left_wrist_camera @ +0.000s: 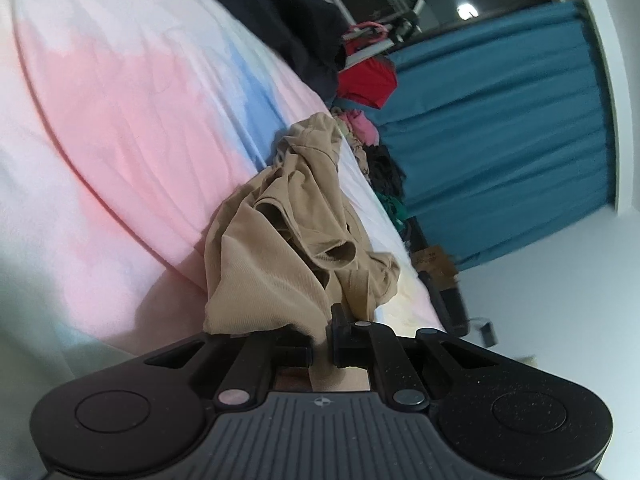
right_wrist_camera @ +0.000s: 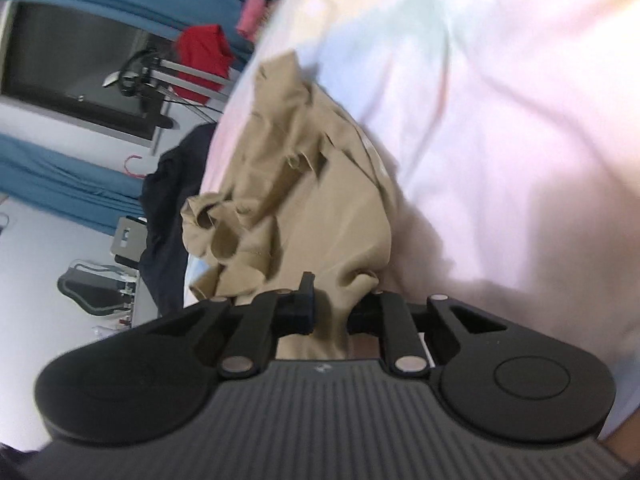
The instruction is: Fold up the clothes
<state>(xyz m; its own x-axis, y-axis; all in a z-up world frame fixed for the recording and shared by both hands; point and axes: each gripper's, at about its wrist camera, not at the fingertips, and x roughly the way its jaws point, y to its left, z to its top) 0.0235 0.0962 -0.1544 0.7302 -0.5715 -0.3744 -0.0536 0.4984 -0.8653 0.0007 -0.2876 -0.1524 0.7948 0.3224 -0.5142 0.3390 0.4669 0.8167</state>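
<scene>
Left gripper: the left gripper [left_wrist_camera: 322, 344] had its jaws drawn nearly together, a fold of the tan garment [left_wrist_camera: 288, 240] pinched between them, with cloth showing through the narrow gap.

Right gripper: the right gripper [right_wrist_camera: 332, 312] had its jaws closed onto a thicker bunch of the tan garment [right_wrist_camera: 304, 184]; fabric filled the space between the two black fingers [right_wrist_camera: 306, 304].

Garment: it was crumpled, not flat, running away from both grippers in ridges and loose folds. One hemmed opening gaped in the left wrist view, and its far end trailed toward the bed's edge.

Where it lay: the garment rested on the bedsheet [left_wrist_camera: 120, 120], near the edge of the bed in both views.

Bedsheet: pale, with soft pink, blue and white patches, lightly wrinkled; in the right wrist view the bedsheet [right_wrist_camera: 500, 100] looked washed out and blurred.

Dark clothing: a dark navy heap [left_wrist_camera: 288, 12] lay on the bed beyond the garment; the right wrist view showed dark cloth [right_wrist_camera: 168, 208] draped over the bed's side.

Beyond the bed: a red item [left_wrist_camera: 368, 80] hung on a rack [right_wrist_camera: 192, 70], with more mixed clothes [left_wrist_camera: 360, 128] bunched below it.

Farthest: teal curtains [left_wrist_camera: 500, 120] hung against a white wall [left_wrist_camera: 560, 320].
</scene>
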